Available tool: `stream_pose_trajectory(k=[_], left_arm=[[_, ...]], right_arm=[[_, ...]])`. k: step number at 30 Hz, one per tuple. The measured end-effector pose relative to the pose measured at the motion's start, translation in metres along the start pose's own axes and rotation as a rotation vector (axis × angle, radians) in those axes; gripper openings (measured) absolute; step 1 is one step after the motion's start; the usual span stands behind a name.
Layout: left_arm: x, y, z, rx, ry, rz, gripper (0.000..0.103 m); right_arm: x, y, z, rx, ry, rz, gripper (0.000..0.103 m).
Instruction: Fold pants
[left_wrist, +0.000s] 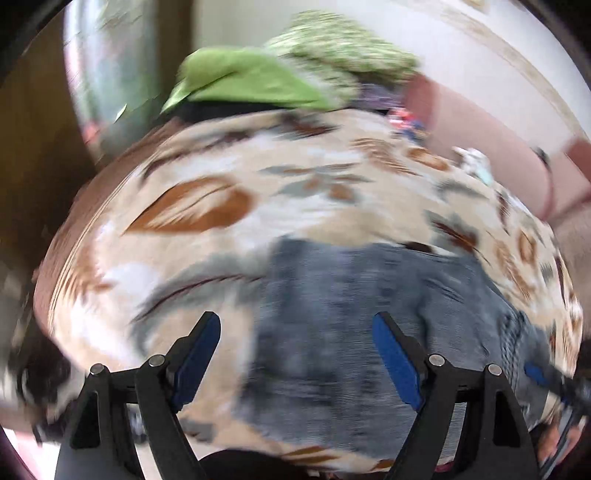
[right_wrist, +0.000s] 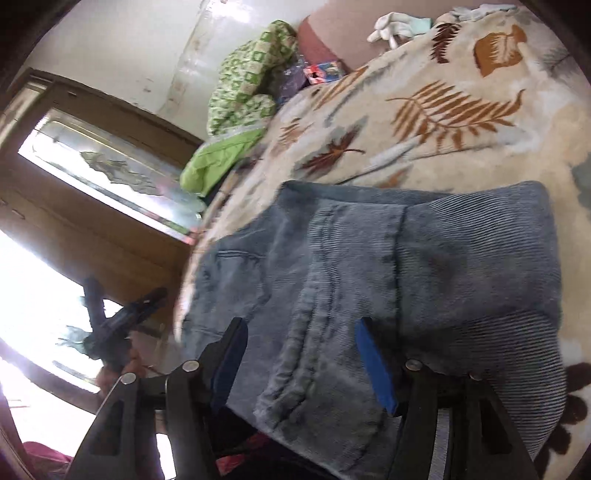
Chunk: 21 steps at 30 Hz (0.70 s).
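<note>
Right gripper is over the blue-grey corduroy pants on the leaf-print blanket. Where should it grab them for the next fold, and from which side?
Probably the near hem edge of the blue-grey corduroy pants, just ahead of the right gripper. The pants already lie folded flat on the leaf-print blanket, so that edge is the closest free layer. Come in low from the near side, one finger under, and lift toward the far fold. The jaws are open, nothing between them.

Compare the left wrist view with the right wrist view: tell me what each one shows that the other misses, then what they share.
Only the left wrist view: the left tongs up close, open over blurred fabric, and the right tongs' blue tip at the far right edge.

Only the right wrist view: the right tongs up close, open with the pants' edge between them, a wooden-framed mirror, a white glove, and the left tongs seen from outside.

Both: grey-blue pants folded on the leaf-print blanket, and green bedding beyond.
</note>
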<state>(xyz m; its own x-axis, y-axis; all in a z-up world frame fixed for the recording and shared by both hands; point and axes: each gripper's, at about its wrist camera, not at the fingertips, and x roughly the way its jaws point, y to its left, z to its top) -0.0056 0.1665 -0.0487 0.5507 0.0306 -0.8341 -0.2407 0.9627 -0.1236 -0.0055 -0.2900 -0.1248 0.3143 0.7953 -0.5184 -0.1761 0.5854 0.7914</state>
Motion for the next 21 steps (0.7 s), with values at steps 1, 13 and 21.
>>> stream_pose_trajectory(k=[1, 13, 21], left_arm=[[0.001, 0.012, 0.000, -0.047, 0.019, -0.004, 0.085], [0.026, 0.007, -0.022, -0.135, 0.143, 0.074, 0.085], [0.055, -0.017, -0.032, -0.082, 0.209, 0.138, 0.085]], right_arm=[[-0.001, 0.003, -0.003, -0.022, -0.001, 0.019, 0.065], [0.007, 0.061, -0.034, -0.354, -0.033, -0.104, 0.065], [0.027, 0.051, -0.042, -0.447, 0.085, -0.342, 0.065]])
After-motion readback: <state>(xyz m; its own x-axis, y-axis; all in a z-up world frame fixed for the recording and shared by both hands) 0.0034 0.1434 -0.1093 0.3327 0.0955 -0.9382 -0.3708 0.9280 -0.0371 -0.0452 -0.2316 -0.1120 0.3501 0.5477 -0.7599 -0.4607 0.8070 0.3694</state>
